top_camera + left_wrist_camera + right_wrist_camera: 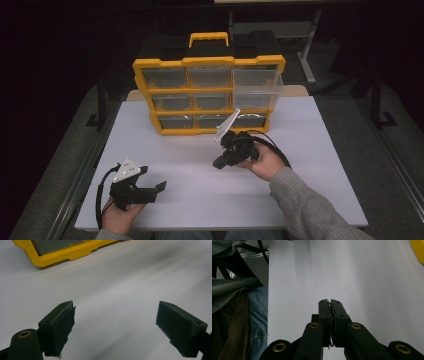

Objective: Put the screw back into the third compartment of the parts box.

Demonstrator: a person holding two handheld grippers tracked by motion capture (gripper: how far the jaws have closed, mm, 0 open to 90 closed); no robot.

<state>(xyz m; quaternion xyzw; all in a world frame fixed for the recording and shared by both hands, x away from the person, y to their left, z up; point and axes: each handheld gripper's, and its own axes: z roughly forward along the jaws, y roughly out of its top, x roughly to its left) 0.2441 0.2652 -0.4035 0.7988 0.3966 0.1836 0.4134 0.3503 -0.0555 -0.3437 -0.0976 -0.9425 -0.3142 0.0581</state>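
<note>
Work on the yellow drawer organizer [208, 95], at twelve o'clock on the white table [310, 185], looks unstarted or between steps: right gripper [218, 163] pressed together empty, left gripper [161, 186] spread apart, one upper-right drawer [257, 82] protruding.

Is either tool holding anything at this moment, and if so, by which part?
Nothing is held. The left tool has its jaws wide apart over the bare white table. The right tool has its jaws pressed together with nothing between them.
</note>
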